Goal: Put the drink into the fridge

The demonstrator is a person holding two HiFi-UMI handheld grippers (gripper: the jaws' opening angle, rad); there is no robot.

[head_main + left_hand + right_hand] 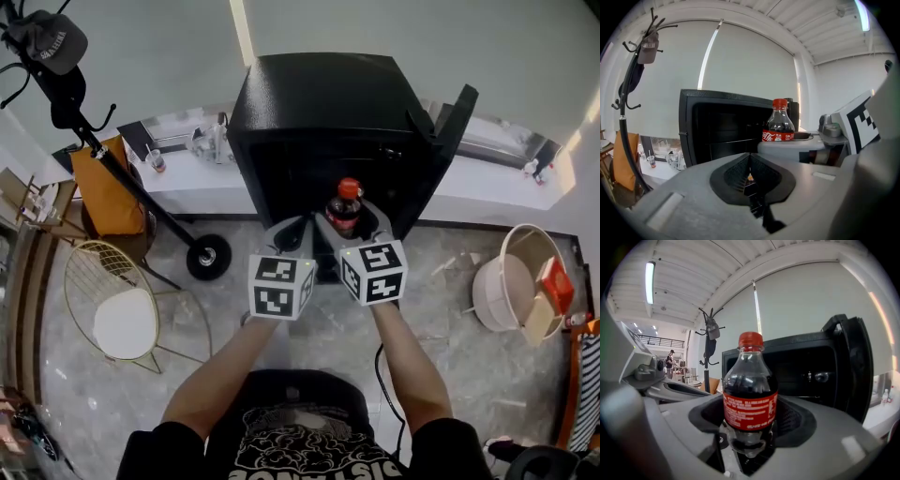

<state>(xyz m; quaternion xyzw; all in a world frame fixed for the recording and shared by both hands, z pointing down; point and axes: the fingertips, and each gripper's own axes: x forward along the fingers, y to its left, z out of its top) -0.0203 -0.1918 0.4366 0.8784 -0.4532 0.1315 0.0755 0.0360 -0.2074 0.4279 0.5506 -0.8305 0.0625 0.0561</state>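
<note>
A small cola bottle [345, 208] with a red cap and red label stands upright in my right gripper [352, 225], which is shut on it. In the right gripper view the bottle [750, 392] fills the centre between the dark pads. My left gripper [292, 236] is beside it on the left, shut with nothing between its jaws; from it the bottle [779, 124] shows ahead to the right. The black fridge [328, 122] stands directly in front with its door [450, 127] swung open to the right, and its dark inside [726, 133] faces me.
A coat stand [112, 159] on a wheeled base rises to the left. A wire chair [117, 309] with a white seat is at lower left. A round basket [516, 281] with boxes sits on the floor at the right. White low shelves [187, 169] flank the fridge.
</note>
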